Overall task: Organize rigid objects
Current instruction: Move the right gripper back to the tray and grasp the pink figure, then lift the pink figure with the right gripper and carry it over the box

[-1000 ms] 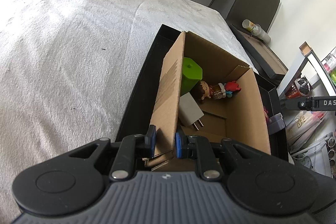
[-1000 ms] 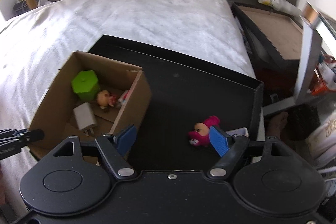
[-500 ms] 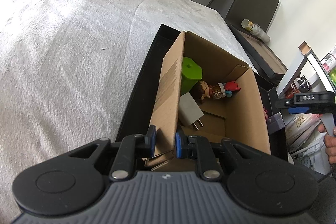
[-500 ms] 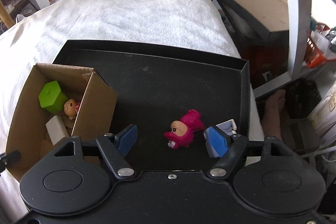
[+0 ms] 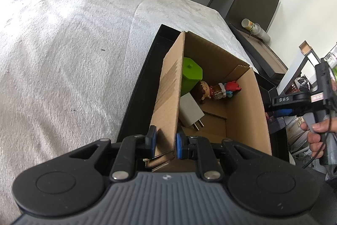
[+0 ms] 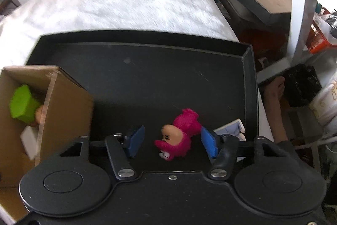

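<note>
The left hand-held gripper (image 5: pixel 165 142) is clamped on the box (image 5: pixel 168 98) wall, steadying it in the tray (image 6: pixel 249 69). The right hand-held gripper (image 6: pixel 171 141) has just been closing, its jaws straddling the pink toy (image 6: pixel 181 136) on the tray floor, not yet pinching. Next, I judge: close fully, lift, carry left into the box.

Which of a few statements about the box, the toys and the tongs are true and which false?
1. The left tongs grip the box wall. True.
2. The pink toy lies in the box. False: it lies on the black tray, between the right tongs, whose jaws have just been closing.
3. A green block is in the box. True.
4. The right tongs already squeeze the pink toy. False: gaps show on both sides.
5. The charger sits on the tray. False: it is in the box.
</note>
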`<state>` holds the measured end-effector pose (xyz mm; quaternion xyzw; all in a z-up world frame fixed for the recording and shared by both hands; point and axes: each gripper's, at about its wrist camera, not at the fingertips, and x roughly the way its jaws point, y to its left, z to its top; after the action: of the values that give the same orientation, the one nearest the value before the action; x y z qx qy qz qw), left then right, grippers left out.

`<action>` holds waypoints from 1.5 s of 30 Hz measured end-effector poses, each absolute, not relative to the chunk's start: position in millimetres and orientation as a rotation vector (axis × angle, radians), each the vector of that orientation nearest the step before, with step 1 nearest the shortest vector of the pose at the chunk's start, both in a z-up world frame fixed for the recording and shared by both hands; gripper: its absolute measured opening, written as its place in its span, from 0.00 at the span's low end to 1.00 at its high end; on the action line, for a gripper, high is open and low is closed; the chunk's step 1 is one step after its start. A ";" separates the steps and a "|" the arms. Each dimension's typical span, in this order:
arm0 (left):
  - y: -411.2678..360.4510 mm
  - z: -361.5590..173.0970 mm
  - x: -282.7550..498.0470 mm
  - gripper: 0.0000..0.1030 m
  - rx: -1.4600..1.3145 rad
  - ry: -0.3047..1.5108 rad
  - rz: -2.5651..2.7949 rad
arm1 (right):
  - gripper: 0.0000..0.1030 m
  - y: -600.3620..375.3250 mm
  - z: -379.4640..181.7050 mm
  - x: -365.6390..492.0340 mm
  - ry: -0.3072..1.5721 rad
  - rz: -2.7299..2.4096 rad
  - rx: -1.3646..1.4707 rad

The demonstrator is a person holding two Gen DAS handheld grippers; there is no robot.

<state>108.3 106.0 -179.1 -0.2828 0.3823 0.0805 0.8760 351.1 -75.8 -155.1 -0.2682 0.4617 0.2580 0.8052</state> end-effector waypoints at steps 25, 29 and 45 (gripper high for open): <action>104.9 -178.8 106.7 0.17 -0.577 0.796 0.169 | 0.11 -105.2 -151.1 312.3 1.103 0.611 -0.610; 105.0 -178.9 106.7 0.17 -0.578 0.795 0.169 | 0.12 -109.5 -153.8 309.2 1.106 0.609 -0.626; 108.3 -180.1 107.4 0.17 -0.584 0.798 0.167 | 0.43 -100.7 -182.7 314.3 1.092 0.571 -0.688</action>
<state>107.4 108.3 -180.1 -0.2799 0.3825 0.0802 0.8769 314.3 -100.7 -182.7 -0.3163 0.5018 0.2626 0.7611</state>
